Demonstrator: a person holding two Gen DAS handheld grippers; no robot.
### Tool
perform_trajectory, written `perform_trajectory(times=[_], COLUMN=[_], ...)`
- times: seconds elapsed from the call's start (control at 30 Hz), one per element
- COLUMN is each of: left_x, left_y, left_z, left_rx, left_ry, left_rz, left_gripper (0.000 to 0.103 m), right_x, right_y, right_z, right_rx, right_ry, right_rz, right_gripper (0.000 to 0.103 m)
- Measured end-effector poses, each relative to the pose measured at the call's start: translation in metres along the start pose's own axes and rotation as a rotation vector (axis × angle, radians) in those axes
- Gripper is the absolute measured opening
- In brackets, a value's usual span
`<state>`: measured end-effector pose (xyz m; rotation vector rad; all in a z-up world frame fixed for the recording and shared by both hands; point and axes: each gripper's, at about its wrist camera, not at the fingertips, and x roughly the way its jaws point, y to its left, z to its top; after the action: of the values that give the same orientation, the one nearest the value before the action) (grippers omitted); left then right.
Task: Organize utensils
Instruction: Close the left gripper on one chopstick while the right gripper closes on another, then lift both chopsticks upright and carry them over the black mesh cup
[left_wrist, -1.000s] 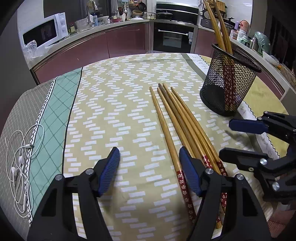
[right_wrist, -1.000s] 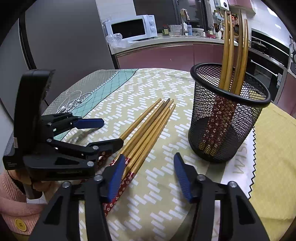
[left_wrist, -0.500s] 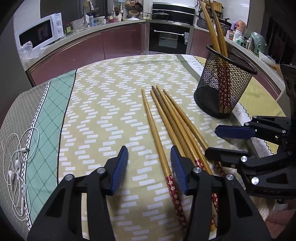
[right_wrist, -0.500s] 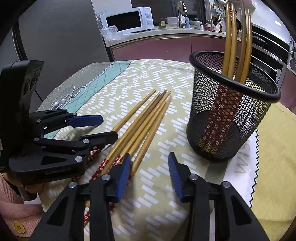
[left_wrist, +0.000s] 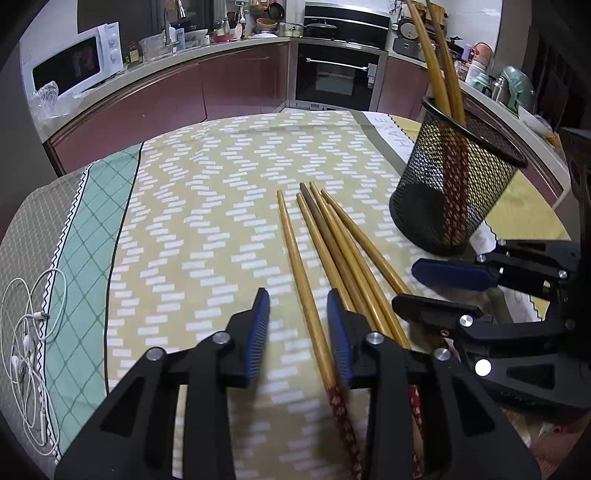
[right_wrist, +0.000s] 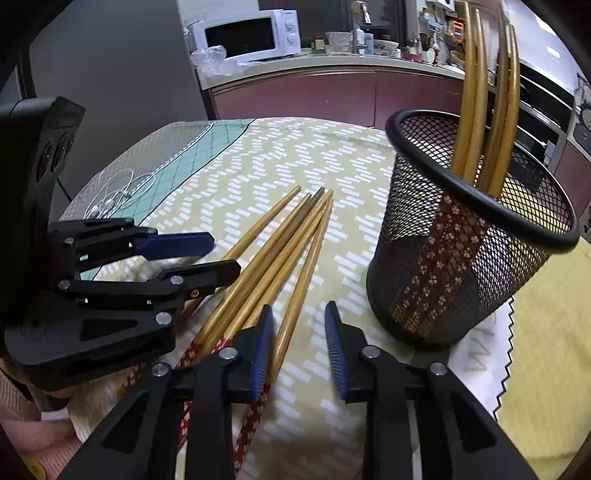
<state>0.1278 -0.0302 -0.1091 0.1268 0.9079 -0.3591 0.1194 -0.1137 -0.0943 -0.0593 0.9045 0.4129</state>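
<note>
Several wooden chopsticks (left_wrist: 332, 240) with red patterned ends lie side by side on the tablecloth (left_wrist: 207, 192). My left gripper (left_wrist: 297, 293) straddles the leftmost chopstick (left_wrist: 295, 254); its jaws are closing, with a gap still beside the left pad. My right gripper (right_wrist: 299, 306) straddles the rightmost chopstick (right_wrist: 310, 254), jaws also closing, the stick lying near the left pad. Each gripper shows in the other's view, right gripper (left_wrist: 406, 284) and left gripper (right_wrist: 225, 253). A black mesh cup (left_wrist: 443, 206) (right_wrist: 461, 258) to the right holds several upright chopsticks (right_wrist: 480, 92).
White earphones (left_wrist: 29, 332) (right_wrist: 114, 188) lie at the table's left edge. A yellow cloth (right_wrist: 546, 332) lies under the cup's right side. A kitchen counter with a microwave (left_wrist: 74, 66) stands beyond the table. A pink sleeve (right_wrist: 22, 424) shows behind the left gripper.
Both grippers' jaws have narrowed steadily. The left has shifted so the leftmost chopstick lies between its pads; the right now has the rightmost chopstick between its pads.
</note>
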Motion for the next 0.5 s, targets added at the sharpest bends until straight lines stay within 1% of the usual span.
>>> perform_trajectory(times=[0.03, 0.1, 0.13, 0.17, 0.23, 0.37, 0.5], left_x=[0.001, 0.002, 0.002, 0.002, 0.001, -0.002, -0.013], left_y=[0.000, -0.001, -0.001, -0.001, -0.001, -0.002, -0.002], left_z=[0.001, 0.002, 0.002, 0.001, 0.001, -0.003, -0.010], left_rx=[-0.002, -0.010, -0.012, -0.018, -0.031, -0.050, -0.059], left_ry=[0.000, -0.003, -0.005, -0.006, -0.007, -0.012, -0.028], left_rz=[0.000, 0.003, 0.001, -0.005, -0.009, 0.001, -0.004], left_gripper=[0.027, 0.020, 0.017, 0.011, 0.010, 0.008, 0.008], right_x=[0.000, -0.001, -0.002, -0.002, -0.003, -0.008, -0.017], right_y=[-0.002, -0.007, -0.010, -0.014, -0.020, -0.028, -0.032], right_z=[0.000, -0.001, -0.001, -0.002, -0.004, -0.008, -0.012], right_rx=[0.010, 0.034, 0.051, 0.066, 0.103, 0.148, 0.166], right_ry=[-0.002, -0.005, -0.005, -0.005, -0.010, -0.029, -0.058], right_rz=[0.005, 0.016, 0.027, 0.040, 0.066, 0.088, 0.120], right_gripper=[0.022, 0.016, 0.011, 0.009, 0.007, 0.006, 0.006])
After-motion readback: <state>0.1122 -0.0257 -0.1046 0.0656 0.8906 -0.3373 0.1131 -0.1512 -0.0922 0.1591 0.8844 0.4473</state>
